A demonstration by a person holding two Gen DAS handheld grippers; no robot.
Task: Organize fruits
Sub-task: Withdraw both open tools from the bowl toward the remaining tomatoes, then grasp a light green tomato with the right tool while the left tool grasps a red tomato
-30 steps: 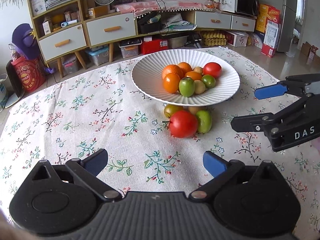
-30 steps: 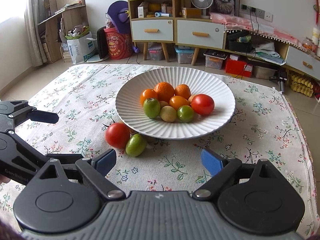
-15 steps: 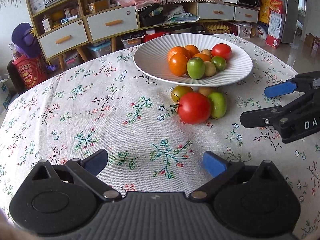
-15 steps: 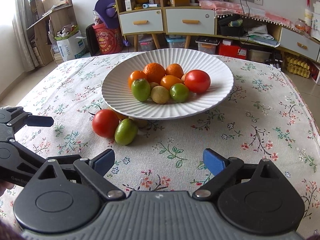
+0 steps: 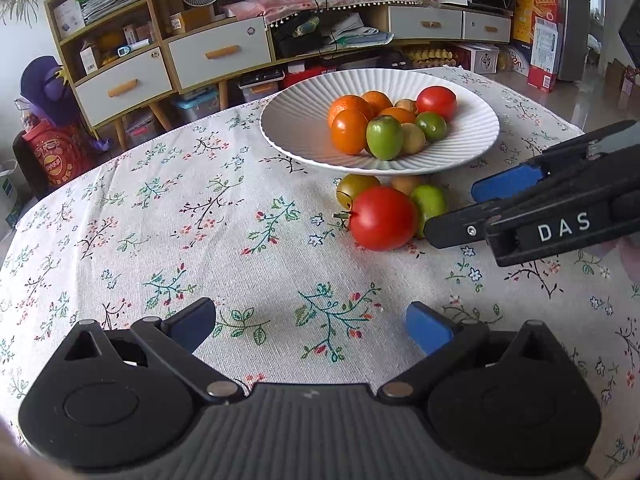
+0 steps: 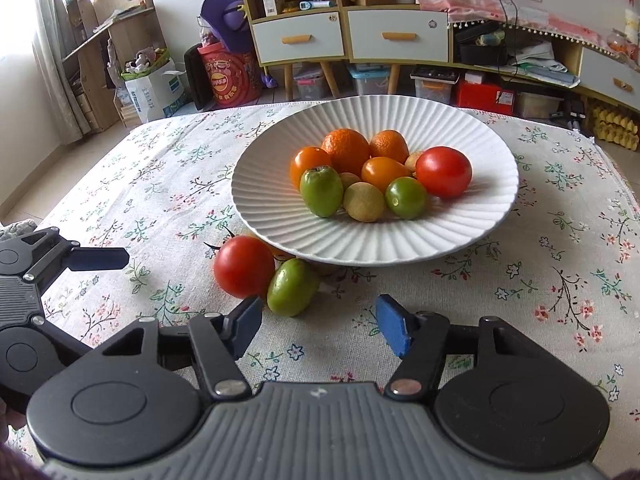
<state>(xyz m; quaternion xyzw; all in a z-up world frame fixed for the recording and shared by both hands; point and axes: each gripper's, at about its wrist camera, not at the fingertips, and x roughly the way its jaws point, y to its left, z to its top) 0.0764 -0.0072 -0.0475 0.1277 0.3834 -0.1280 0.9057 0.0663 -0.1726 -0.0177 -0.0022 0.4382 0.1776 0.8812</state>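
A white ribbed plate (image 5: 304,132) (image 6: 460,236) holds several oranges, green fruits and a red tomato (image 6: 443,172). On the cloth in front of it lie a red tomato (image 5: 382,218) (image 6: 243,266), a green fruit (image 5: 430,204) (image 6: 291,287) and two more fruits half hidden under the plate's rim. My right gripper (image 6: 318,328) is open and empty, just short of the green fruit; it also shows in the left wrist view (image 5: 464,212). My left gripper (image 5: 310,324) is open and empty, well short of the tomato.
The table has a floral cloth (image 5: 160,240). Behind it stand wooden cabinets with drawers (image 5: 220,52), storage boxes on the floor and a red bucket (image 6: 230,80). The table edge runs close on the right (image 6: 624,184).
Both grippers have moved forward toward the loose fruits in front of the plate. The right gripper has narrowed somewhat and now sits close to the green fruit.
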